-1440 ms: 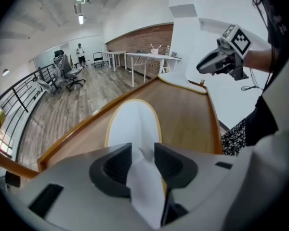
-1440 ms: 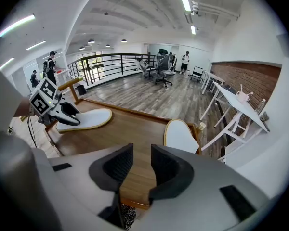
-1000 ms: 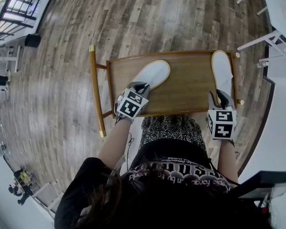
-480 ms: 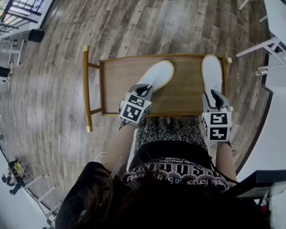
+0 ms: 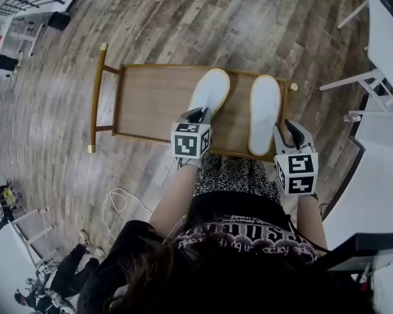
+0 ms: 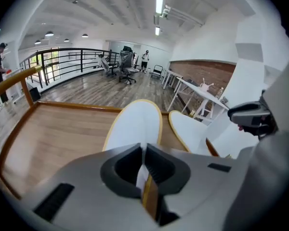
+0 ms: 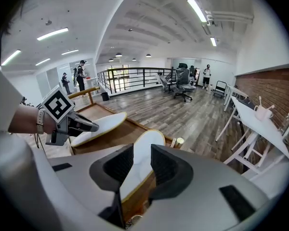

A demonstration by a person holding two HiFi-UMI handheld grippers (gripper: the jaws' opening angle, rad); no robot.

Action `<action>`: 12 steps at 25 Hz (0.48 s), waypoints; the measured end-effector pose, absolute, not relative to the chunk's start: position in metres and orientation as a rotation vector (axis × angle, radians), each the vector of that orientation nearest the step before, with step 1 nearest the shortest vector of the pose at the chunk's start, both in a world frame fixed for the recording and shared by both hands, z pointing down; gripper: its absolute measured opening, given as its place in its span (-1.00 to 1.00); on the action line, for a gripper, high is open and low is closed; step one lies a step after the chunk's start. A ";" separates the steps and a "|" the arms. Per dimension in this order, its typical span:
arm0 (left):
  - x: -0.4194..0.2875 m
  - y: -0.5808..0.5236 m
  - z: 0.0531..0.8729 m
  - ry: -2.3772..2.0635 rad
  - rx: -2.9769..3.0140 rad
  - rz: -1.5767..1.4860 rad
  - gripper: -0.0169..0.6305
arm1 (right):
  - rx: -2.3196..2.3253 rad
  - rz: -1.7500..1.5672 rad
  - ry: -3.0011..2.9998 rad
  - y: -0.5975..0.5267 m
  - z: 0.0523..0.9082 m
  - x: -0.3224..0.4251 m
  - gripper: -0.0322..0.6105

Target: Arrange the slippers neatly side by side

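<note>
Two flat, oval slippers, white with a thin tan edging, sit side by side on the right half of a wooden tray table (image 5: 150, 97) as I work the rig from afar. The table is smooth honey-brown board with a raised rim and a rounded rail (image 5: 95, 97) at its left end. It stands on a floor (image 5: 183, 18) of grey-brown planks.

The left slipper (image 5: 210, 91) points far and slightly right. The right slipper (image 5: 264, 113) lies just beside it, nearly parallel, a narrow strip of bare wood between them. Both heels sit near the table's near edge.

My left gripper (image 5: 198, 115) has its grey fingers (image 6: 127, 165) drawn almost together, and they pinch the thin heel edge of the left slipper (image 6: 135, 126). The white face and tan rim of that edge show in the slit between the ribbed black pads. From the other side the same grip reads clearly, the left gripper (image 7: 70, 121) clamped on the near end of the left slipper (image 7: 98, 126). I cannot tell whether the toe rests on the wood.

My right gripper (image 5: 295, 131) stands just right of the right slipper's heel with its jaws wide apart. The right slipper (image 7: 147, 141) shows through the gap, but the pads (image 7: 166, 165) press on nothing.
</note>
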State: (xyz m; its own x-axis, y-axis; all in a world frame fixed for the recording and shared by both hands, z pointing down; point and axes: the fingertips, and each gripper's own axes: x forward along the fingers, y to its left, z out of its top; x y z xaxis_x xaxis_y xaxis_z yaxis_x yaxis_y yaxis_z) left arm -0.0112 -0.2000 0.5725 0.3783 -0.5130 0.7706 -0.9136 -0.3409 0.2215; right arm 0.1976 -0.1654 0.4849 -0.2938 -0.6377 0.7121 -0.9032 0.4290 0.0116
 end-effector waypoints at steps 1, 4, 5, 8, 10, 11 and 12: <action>-0.002 -0.199 0.574 -1.218 1.981 0.772 -0.90 | 1.289 0.527 -2.039 -0.165 0.485 0.203 -0.55; 0.027 -0.198 0.582 -1.204 1.965 0.742 -0.90 | 1.262 0.519 -2.045 -0.165 0.487 0.215 -0.55; 0.035 -0.198 0.585 -1.203 1.959 0.728 -0.90 | 1.255 0.514 -2.045 -0.165 0.488 0.218 -0.55; 0.055 -0.198 0.594 -1.192 1.941 0.696 -0.90 | 1.244 0.508 -2.048 -0.165 0.490 0.225 -0.55; 0.063 -0.198 0.599 -1.193 1.923 0.671 -0.90 | 1.238 0.508 -2.053 -0.165 0.490 0.229 -0.56; 0.066 -0.200 0.599 -1.197 1.915 0.646 -0.90 | 1.235 0.508 -2.054 -0.165 0.491 0.231 -0.56; 0.068 -0.202 0.599 -1.201 1.910 0.611 -0.90 | 1.232 0.510 -2.055 -0.165 0.492 0.233 -0.56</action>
